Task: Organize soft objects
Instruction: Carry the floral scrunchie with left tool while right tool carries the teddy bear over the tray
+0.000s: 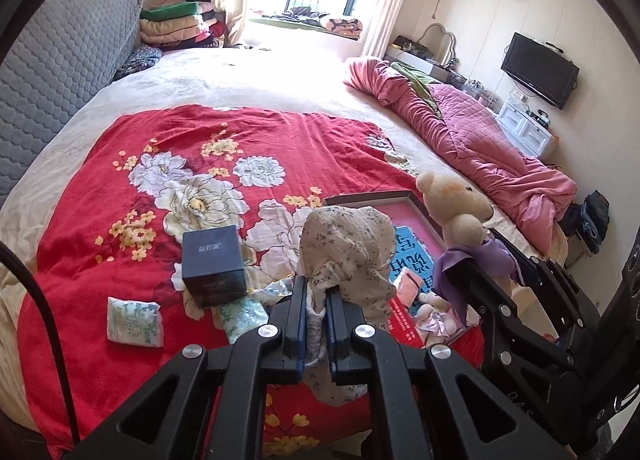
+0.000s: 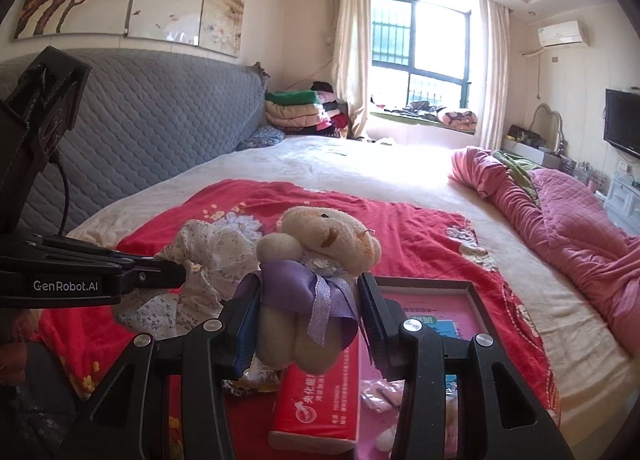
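Left claw [image 1: 318, 300] pinched limp floral cloth [image 1: 352, 248]; right claw [image 2: 308, 316] squeezed the light plush bear [image 2: 320, 244] at six o'clock.

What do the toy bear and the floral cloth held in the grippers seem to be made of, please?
Toy bear: cream plush, fuzzy pile, likely stuffed; its purple bow looks like shiny satin ribbon.
Floral cloth: thin woven fabric, probably cotton, matte and crumpled, hanging limp from the left gripper.
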A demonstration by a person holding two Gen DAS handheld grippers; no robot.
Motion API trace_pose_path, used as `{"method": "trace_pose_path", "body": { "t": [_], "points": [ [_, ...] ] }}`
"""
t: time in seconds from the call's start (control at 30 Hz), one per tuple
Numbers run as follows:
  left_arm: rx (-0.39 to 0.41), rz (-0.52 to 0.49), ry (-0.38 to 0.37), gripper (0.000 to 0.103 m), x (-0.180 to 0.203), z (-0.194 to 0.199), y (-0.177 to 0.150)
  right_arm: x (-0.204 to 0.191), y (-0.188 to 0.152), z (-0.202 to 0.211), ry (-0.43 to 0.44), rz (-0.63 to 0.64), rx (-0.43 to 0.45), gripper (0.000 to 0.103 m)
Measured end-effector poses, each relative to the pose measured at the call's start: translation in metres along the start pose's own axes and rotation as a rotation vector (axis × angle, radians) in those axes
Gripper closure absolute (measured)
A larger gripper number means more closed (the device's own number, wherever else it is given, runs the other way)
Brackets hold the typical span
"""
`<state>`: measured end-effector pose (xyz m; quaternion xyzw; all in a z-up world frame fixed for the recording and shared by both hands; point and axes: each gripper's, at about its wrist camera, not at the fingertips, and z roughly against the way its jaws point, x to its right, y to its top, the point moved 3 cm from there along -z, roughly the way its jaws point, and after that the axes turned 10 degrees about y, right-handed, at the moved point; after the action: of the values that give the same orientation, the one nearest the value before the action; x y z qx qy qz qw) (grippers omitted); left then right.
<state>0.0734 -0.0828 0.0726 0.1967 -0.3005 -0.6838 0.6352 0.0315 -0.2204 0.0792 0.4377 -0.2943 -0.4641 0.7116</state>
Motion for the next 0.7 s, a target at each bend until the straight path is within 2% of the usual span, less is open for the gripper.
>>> {"method": "trace_pose_path", "body": {
  "t": [0.37, 0.7],
  "points": [
    [0.016, -0.108, -0.066, 0.095, 0.078, -0.008, 0.024, 0.070, 0.001, 0.043, -0.149, -0.051, 0.029, 0.056],
    [-0.016, -0.168, -0.085, 0.095, 0.118, -0.034, 0.023, 0.118, -0.010, 0.066, -0.238, -0.109, 0.047, 0.056]
  ]
}}
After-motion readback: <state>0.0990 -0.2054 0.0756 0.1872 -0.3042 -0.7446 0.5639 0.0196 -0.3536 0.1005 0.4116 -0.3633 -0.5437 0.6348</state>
